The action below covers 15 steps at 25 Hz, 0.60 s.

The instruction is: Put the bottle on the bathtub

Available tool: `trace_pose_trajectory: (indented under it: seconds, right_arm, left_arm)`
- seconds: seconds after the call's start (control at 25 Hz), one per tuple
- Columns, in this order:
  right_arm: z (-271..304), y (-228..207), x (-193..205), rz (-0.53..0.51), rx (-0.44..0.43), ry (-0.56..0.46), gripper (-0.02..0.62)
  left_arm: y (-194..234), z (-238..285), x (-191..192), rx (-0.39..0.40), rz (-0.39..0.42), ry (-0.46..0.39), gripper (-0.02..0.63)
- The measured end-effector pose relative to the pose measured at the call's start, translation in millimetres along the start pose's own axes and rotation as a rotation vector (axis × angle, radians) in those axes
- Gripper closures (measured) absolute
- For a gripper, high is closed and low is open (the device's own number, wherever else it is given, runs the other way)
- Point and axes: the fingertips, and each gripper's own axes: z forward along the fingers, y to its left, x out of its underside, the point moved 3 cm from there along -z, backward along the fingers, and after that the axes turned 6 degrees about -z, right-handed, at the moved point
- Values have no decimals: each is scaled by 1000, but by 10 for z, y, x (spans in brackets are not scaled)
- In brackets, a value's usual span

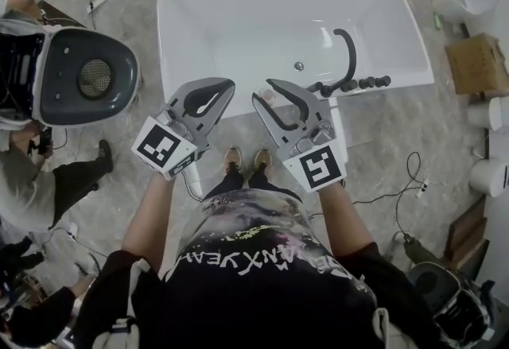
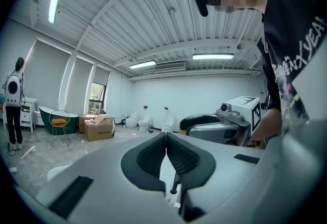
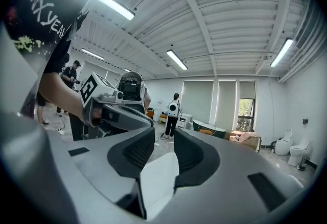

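- One bathtub (image 1: pixel 238 21), white, fills the middle of the head view. It is empty inside apart from the drain. A black faucet (image 1: pixel 348 53) and its knobs sit at the near-right corner.
- Person stands at the near rim, feet against it, with both grippers held out roughly level over that rim.
- Left gripper (image 2: pixel 166 136): pads pressed together with nothing between them. It plays no part in the task here.
- Right gripper (image 3: pixel 164 133): jaws at a narrow gap and empty. Only the room and a white surface below show between the pads.
- Bottle: not confirmed in any view. A small pale object (image 1: pixel 269 98) shows in the head view at the near rim, right under the right gripper's jaw tips. It may be the bottle but is too small and too hidden to be sure, and neither gripper view shows it.
- Key relation: if that is the bottle, it lies below the right jaws, beside the faucet end of the rim. The right hand is clearly the nearer one. Its long axis cannot be read.
- Judgement: neither gripper is carrying anything, so the placing looks done or nearly so. The next move would be to draw the right gripper back, taking care not to knock over whatever stands on the rim.
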Motion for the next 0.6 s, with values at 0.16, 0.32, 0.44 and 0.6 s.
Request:
trace_pose_trajectory:
  seconds: [0.16,0.32,0.44,0.6]
  right_arm:
    - [10,-3,-12,-12,3,21,489]
    - [-5,-15,-19,-14,23,20,538]
    - [7,-20,-38,-3,40,13,563]
    - [13,2,-22,-1,38,25,589]
  left_arm:
    - [17,-20,-32,2,-1,-4,586]
    - [-3,-28,-45,9,2,-2,586]
    - [-5,-46,-53,12,4,-1,586]
    - [4,-65,-32,11,4,6,586]
